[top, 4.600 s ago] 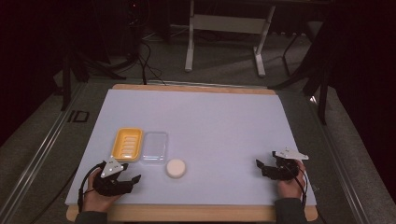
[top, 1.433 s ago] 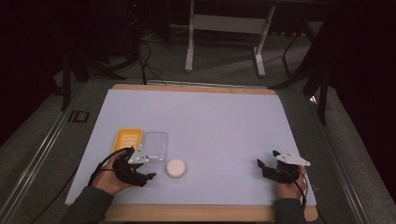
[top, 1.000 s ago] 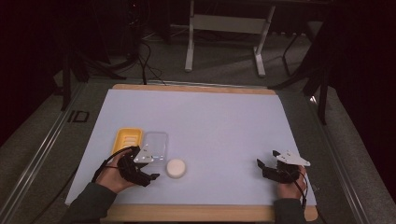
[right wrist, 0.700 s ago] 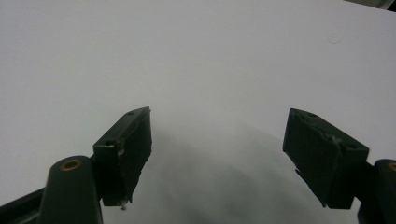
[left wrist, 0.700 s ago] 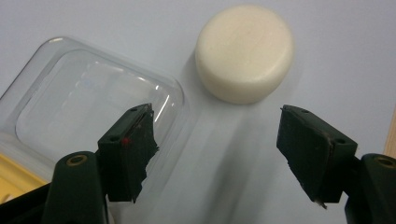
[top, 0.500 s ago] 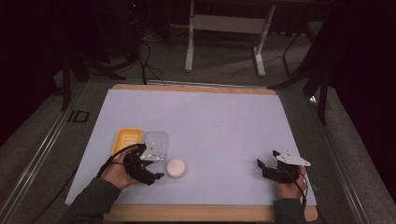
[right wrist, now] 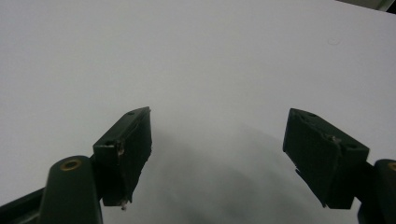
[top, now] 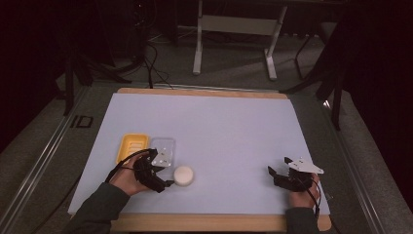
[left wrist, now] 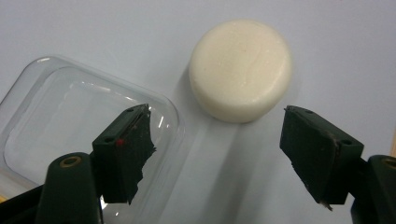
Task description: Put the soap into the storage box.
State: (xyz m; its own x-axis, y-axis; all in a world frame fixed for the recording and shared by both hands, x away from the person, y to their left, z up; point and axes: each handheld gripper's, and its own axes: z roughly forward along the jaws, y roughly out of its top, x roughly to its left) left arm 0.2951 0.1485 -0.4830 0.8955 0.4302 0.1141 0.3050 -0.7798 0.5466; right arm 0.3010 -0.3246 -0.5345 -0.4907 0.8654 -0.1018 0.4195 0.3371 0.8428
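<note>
A round cream-white puck (top: 183, 175) lies flat on the white table top (top: 224, 131), front left. My left gripper (top: 167, 176) points at it from the left, its tips just short of it. In the left gripper view the puck (left wrist: 240, 70) lies a little ahead of my left gripper (left wrist: 219, 154). Its jaws have just been opening and stand open with nothing between them. The left pad hangs over a clear plastic lid (left wrist: 70, 116). My right gripper (top: 272, 176) rests near the front right edge, open over bare table (right wrist: 217, 149).
A yellow tray (top: 132, 147) sits beside the clear lid (top: 163, 145), just behind my left hand. The table's wooden front edge (top: 204, 222) runs close to both hands. Beyond the far edge are a stand's metal legs (top: 234, 44) and cables on the floor.
My left hand has come from the front left to the puck, past the lid, and its jaws have spread apart. The right hand has stayed in place.
</note>
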